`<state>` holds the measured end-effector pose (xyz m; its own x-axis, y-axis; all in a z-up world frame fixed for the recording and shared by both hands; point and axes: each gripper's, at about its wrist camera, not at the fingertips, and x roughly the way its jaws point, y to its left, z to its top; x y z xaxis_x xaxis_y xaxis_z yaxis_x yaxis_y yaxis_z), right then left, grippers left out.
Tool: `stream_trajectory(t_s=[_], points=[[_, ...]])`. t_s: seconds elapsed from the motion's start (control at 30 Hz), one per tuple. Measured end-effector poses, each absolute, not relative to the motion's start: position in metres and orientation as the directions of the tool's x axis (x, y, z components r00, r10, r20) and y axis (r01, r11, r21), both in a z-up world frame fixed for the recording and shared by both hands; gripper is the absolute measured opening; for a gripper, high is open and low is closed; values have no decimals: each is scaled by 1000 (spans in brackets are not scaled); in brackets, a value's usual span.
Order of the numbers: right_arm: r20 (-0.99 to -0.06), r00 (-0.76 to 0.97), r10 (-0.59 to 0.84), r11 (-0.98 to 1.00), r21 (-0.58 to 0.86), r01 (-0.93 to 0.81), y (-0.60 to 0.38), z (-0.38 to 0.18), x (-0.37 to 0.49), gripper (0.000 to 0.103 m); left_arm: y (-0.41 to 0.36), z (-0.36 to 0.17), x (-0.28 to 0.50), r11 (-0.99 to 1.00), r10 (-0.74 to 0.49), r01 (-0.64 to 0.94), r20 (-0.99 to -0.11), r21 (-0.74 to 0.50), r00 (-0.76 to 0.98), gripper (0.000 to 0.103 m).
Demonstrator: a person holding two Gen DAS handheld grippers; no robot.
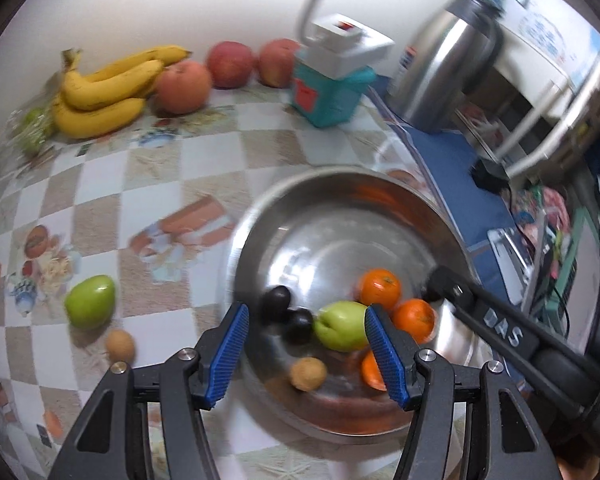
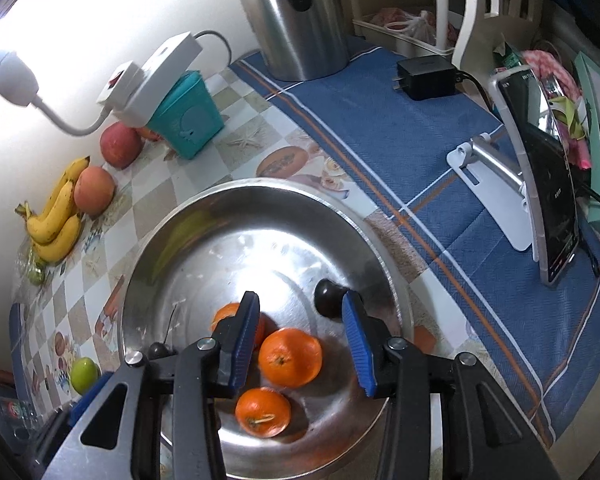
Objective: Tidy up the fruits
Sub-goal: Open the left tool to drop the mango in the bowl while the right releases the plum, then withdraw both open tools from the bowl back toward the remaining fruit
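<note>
Both tools hang over the steel bowl (image 2: pixel 260 216) with jaws apart and nothing gripped: the left tool (image 1: pixel 306 354) about halfway open above a green fruit (image 1: pixel 340 330), the right tool (image 2: pixel 300 344) narrower above three oranges (image 2: pixel 290 358). Dark plums (image 1: pixel 276 302) also lie inside. Bananas (image 1: pixel 100 92) and peaches (image 1: pixel 182 86) sit along the desk's (image 1: pixel 100 208) far edge by the wall; another green fruit (image 1: pixel 90 300) rests left of the bowl.

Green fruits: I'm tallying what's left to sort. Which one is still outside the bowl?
The green fruit on the checked tablecloth, left of the steel bowl; the other green fruit lies inside with the oranges.
</note>
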<state>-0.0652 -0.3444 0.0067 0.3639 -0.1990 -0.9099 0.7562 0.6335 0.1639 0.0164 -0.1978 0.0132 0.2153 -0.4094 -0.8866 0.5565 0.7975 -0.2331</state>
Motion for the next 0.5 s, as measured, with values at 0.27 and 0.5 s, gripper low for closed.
stream_trajectory(t_s=[0.27,0.5], points=[[-908,367,-201,674,143,724,-320,17,-59,44,-153,21,48,883,-338,429,-891,-189,303,64],[-905,372,-207,704,126,699,-296,28,-57,44,-122,29,59,923,-281,356,-890,-148,360,65]])
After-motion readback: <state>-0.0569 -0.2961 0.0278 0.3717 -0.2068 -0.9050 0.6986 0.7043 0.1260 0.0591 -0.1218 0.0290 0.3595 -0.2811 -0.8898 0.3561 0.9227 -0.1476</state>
